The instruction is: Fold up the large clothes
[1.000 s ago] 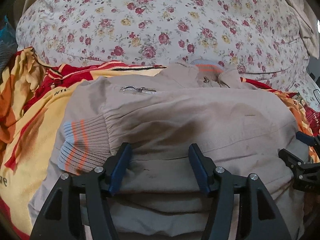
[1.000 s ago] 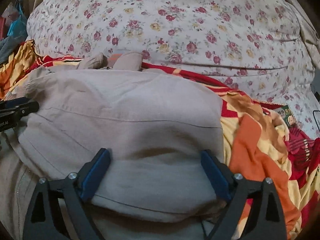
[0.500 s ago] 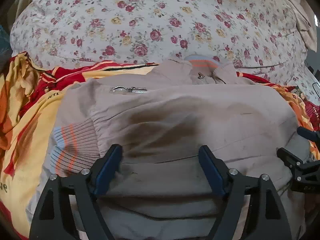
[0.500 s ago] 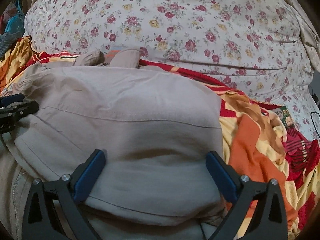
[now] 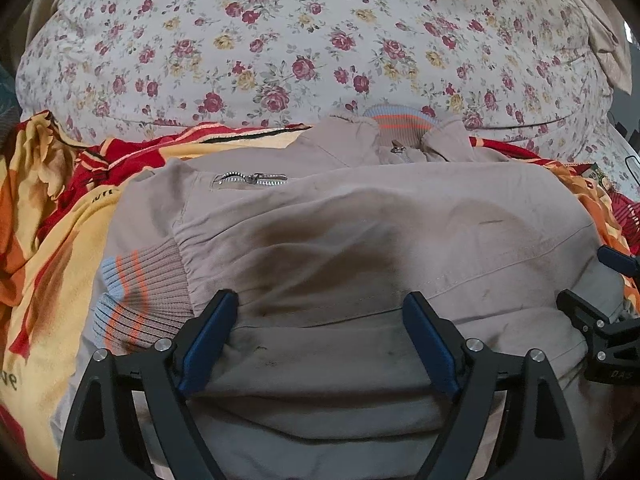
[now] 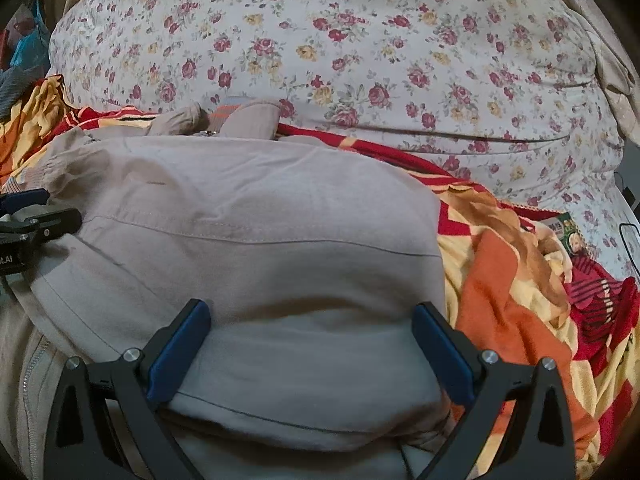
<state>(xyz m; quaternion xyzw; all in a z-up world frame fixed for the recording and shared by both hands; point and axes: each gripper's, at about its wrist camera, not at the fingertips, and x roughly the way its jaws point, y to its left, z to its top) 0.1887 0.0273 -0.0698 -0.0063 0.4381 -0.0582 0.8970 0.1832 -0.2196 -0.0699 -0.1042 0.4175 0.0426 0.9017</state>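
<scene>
— Presently, where does the jacket point(image 5: 360, 240) sit?

— Folded on the bed's orange blanket point(image 6: 512, 272), collar point(image 5: 400, 118) toward the floral duvet point(image 5: 320, 40). Left gripper point(image 5: 320, 340) and right gripper point(image 6: 308, 348) both stand spread over its near edge, pinching nothing.

— Risk?

— In my judgement, the striped cuff point(image 5: 140, 300) juts out at the left; a careless next fold could drag it loose and undo the stacked layers.

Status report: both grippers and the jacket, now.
Left gripper open, right gripper open, both over the jacket. Jacket folded on the blanket. Nothing in the way.
</scene>
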